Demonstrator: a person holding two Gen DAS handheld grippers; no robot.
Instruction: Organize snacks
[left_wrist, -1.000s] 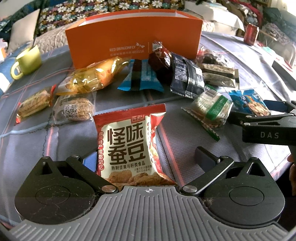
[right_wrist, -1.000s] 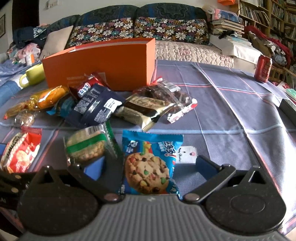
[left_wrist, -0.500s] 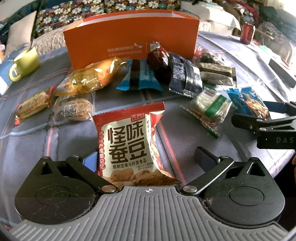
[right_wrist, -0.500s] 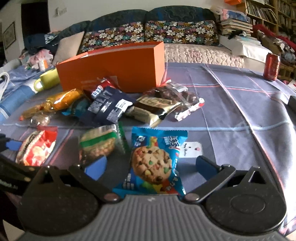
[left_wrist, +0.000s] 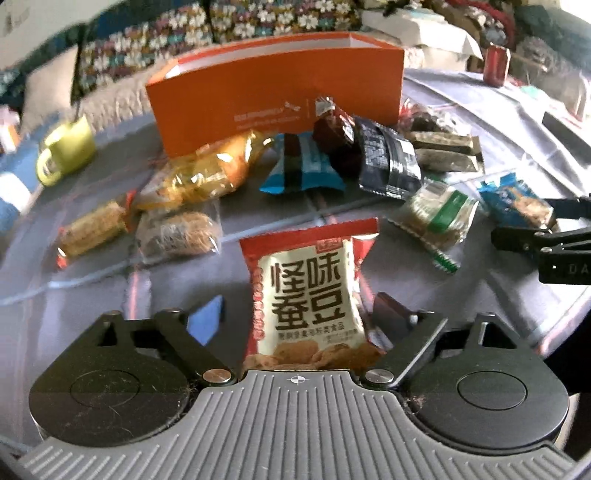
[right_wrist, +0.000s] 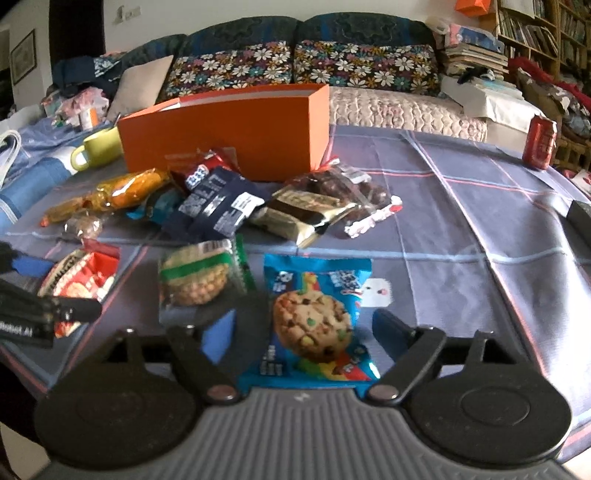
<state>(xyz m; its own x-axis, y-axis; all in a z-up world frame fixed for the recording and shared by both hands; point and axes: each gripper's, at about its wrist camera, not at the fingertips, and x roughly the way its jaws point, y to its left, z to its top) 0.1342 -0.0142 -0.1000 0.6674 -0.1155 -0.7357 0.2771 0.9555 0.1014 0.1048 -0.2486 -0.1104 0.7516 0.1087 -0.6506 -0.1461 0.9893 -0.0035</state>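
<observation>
Left tongs (left_wrist: 293, 317): mine, jaws closing around the red bean packet (left_wrist: 308, 295); right pad touching its edge, left pad apart.
Right tongs (right_wrist: 304, 328): jaws closing, blue cookie packet (right_wrist: 314, 317) between them, neither pad pressing yet.
Packet axes: each runs straight ahead from its tongs, toward the table's far edge.
Places: both packets near the tabletop's near edge.
Orange box (right_wrist: 225, 133): far edge, beyond the snack pile.

A green mug (right_wrist: 99, 148) stands on the plaid-clothed counter (right_wrist: 461, 236) near its far left edge, a red soda can (right_wrist: 540, 142) at its far right edge, and a floral-cushioned sofa (right_wrist: 295, 66) behind it beside bookshelves (right_wrist: 535, 33).
</observation>
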